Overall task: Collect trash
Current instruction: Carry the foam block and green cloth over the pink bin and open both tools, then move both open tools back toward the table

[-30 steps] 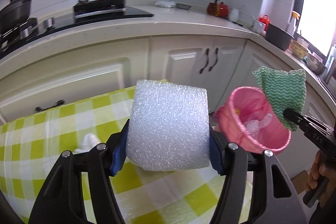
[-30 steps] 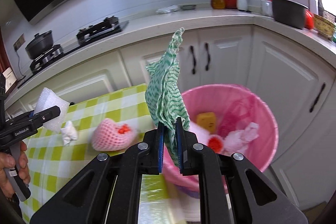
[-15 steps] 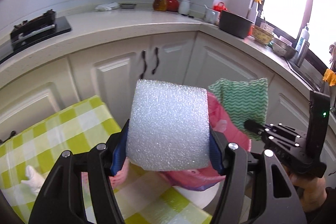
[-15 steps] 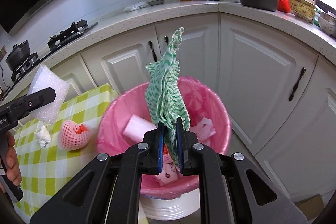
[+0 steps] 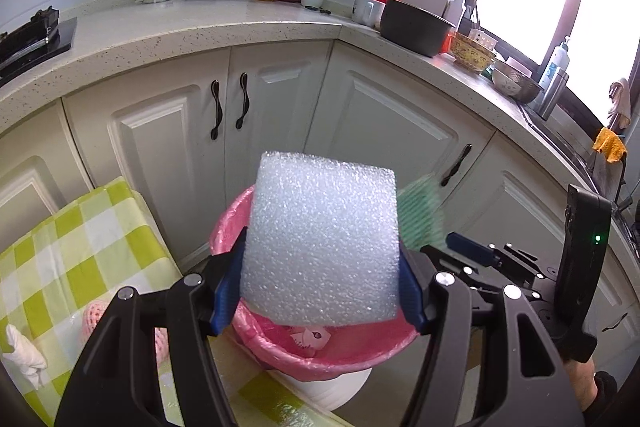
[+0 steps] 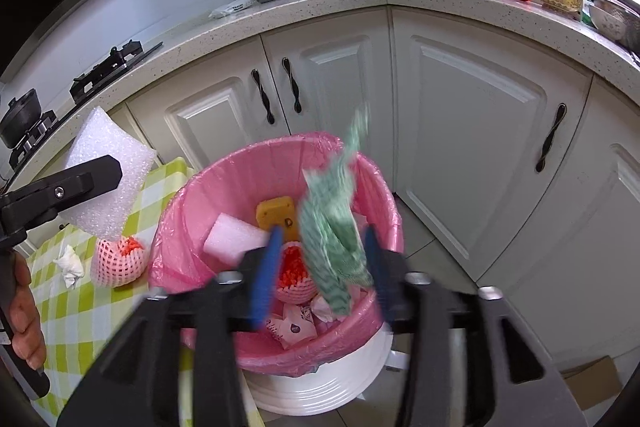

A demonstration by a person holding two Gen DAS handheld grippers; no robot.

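Above the pink-lined bin (image 6: 280, 259), the green cloth (image 6: 336, 227) hangs blurred between the spread fingers of the right gripper (image 6: 320, 267), long axis roughly upright, its narrow end pointing up toward the cabinets — the jaws stand wide and grip nothing. Left of the bin, the left gripper (image 5: 320, 287) clamps the white foam block (image 5: 322, 243) by its two sides, broad face to the camera, held over the bin's near rim — handle in the left hand (image 6: 24, 319).
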